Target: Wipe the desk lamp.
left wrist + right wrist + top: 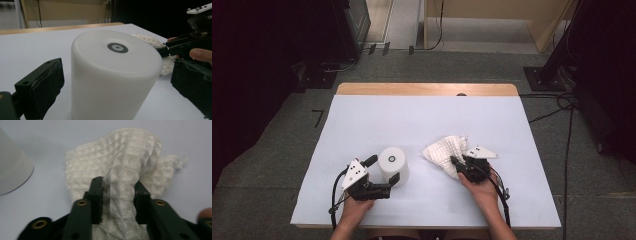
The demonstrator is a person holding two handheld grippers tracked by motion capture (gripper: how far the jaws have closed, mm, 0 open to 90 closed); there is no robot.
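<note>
My right tongs [117, 195] pinch a raised fold of the soft, limp cloth [444, 150] at the worktop's [362, 120] five o'clock; left tongs [382, 170] stand released around the smooth, rigid cylinder [393, 165].

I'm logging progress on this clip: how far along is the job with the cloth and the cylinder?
Early stage. Done: the left gripper is placed around the white plastic cylinder, its pads apart from the wall, so no grip yet. In hand: the right gripper has a fold of the cream waffle-weave cloth between its jaws. Left, probably: bringing cloth to cylinder; the two lie apart on the white table.
</note>
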